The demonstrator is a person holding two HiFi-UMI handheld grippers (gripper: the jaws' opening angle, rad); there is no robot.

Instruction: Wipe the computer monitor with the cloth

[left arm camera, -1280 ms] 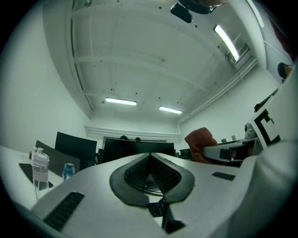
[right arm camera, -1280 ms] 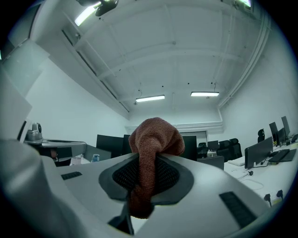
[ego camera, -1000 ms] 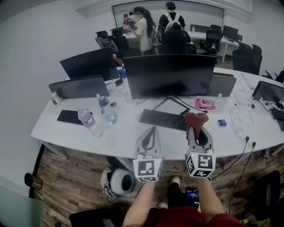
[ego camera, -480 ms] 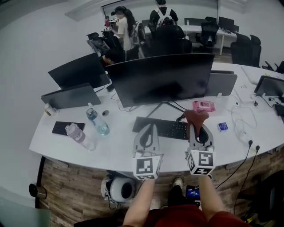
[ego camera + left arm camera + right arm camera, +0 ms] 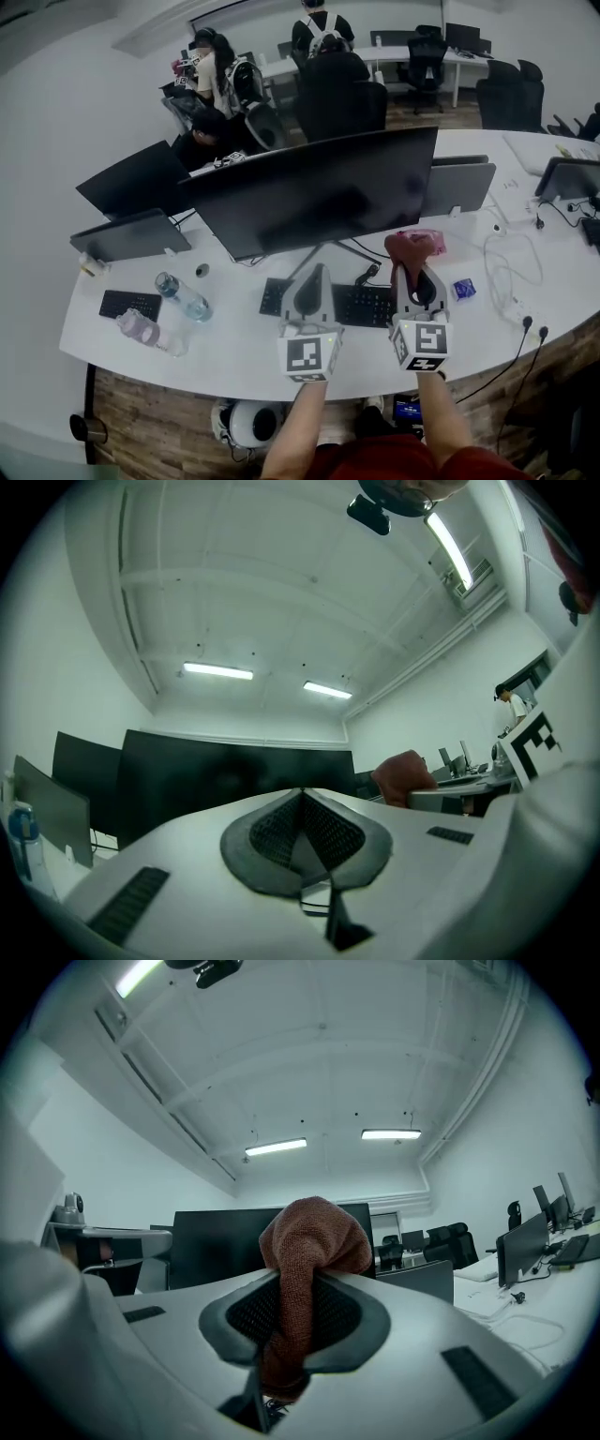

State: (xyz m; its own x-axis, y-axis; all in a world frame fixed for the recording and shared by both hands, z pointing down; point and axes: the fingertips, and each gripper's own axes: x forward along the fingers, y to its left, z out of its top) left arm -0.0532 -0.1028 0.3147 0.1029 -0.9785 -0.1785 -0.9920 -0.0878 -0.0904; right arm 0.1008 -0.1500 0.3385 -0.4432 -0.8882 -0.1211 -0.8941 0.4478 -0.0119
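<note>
A wide black monitor [image 5: 319, 192] stands dark on the white curved desk [image 5: 234, 342], straight ahead of both grippers. My right gripper [image 5: 410, 270] is shut on a rust-brown cloth [image 5: 409, 246] that bunches up above its tips; the cloth [image 5: 309, 1241] fills the jaws in the right gripper view, with the monitor [image 5: 216, 1241] behind it. My left gripper [image 5: 312, 277] is shut and holds nothing, hanging over the keyboard [image 5: 356, 305]. In the left gripper view the monitor [image 5: 225, 780] spans the background and the cloth [image 5: 405, 775] shows to the right.
Two water bottles [image 5: 183, 297] lie or stand at the left by a second keyboard [image 5: 129, 305]. Other monitors [image 5: 131, 183] and laptops [image 5: 457, 187] ring the desk. A pink packet [image 5: 433, 240], a blue item [image 5: 461, 290] and cables [image 5: 511, 272] sit right. People stand at the back.
The view has swung so the monitor sits lower and closer in frame and looks tilted. Both grippers stay side by side over the keyboard, the cloth still in the right one.
</note>
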